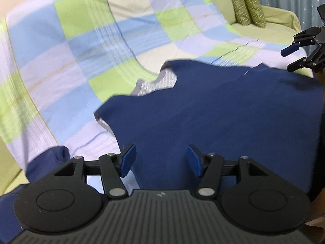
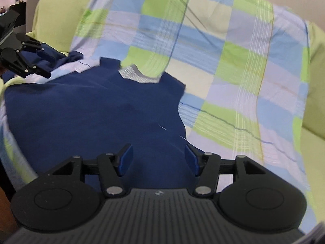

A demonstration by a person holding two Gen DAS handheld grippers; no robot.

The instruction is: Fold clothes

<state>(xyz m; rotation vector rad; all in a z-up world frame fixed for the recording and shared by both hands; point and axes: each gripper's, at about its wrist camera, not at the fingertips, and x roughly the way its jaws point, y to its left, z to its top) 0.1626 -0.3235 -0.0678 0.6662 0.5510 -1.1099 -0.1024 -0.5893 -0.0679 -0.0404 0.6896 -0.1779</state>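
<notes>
Right hand-held gripper [image 2: 158, 160], jaws apart, hovers over a navy shirt [image 2: 97, 109] on a checked blanket [image 2: 233, 61].

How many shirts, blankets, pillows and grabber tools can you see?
Navy shirt: 1
Checked blanket: 1
Green patterned pillows: 2
Grabber tools: 2, the left gripper and the right gripper
Total: 6

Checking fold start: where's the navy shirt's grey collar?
In both wrist views the navy shirt's grey striped collar lies at the garment's far edge on the checked blue-green blanket, ahead of both open grippers.
</notes>
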